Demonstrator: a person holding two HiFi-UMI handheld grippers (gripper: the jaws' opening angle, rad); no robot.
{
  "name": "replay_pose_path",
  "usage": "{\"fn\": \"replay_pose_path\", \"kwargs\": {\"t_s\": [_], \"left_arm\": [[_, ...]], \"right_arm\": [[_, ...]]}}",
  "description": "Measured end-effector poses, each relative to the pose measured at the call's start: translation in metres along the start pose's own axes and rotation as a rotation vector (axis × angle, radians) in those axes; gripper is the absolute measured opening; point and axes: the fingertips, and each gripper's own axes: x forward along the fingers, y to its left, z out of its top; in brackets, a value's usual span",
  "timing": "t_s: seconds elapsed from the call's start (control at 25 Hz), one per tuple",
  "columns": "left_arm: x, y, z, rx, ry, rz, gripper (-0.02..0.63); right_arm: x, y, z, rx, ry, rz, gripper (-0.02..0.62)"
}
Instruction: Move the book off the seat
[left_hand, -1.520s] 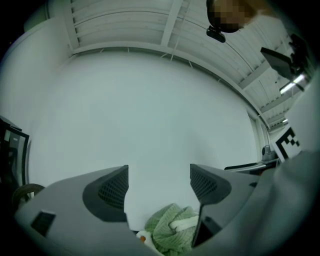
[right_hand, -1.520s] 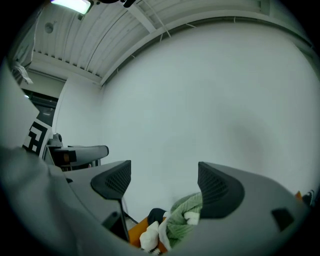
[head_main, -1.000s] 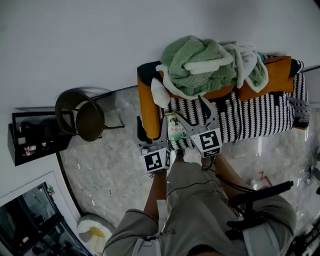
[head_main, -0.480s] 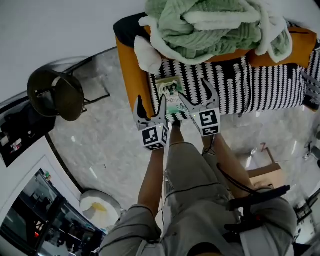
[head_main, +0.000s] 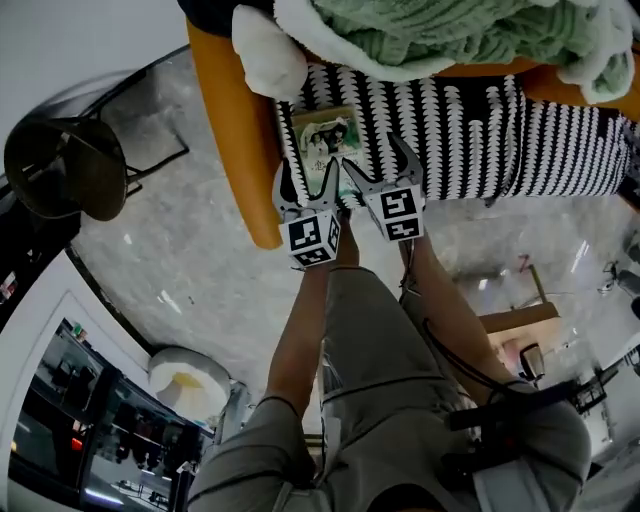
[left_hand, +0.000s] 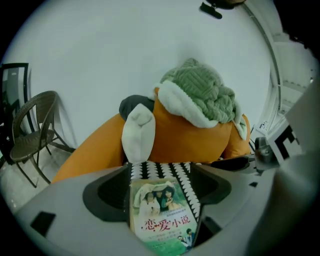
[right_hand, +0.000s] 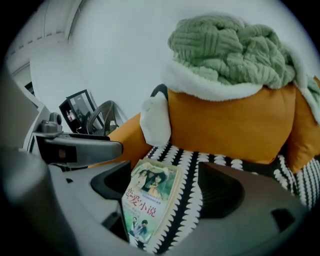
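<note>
While hovering at the front edge of the striped seat (head_main: 480, 120), looking at a left tool (head_main: 306, 172) and right tool (head_main: 375, 160), both spread wide and pinching nothing. Got the book (head_main: 325, 142) lying flat, cover up, on that seat right by the orange armrest (head_main: 225, 120), framed between each tool's jaws. Also spotting a green blanket (head_main: 470, 25) heaped up behind, plus a dark chair (head_main: 60, 165) off on the marble floor (head_main: 180, 250).
</note>
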Motion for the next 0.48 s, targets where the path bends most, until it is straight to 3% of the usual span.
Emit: {"fn": "replay_pose_path", "kwargs": {"t_s": [0.2,0.48], "left_arm": [[0.037,0.016,-0.065,-0.056,0.110,0.036,0.374],[0.047,0.023,-0.138,-0.150,0.215,0.080,0.373]], "right_arm": [[0.034,-0.006,-0.048,0.057,0.032,0.037,0.403],[0.049,-0.003,-0.120,0.060,0.175,0.063,0.403]]}}
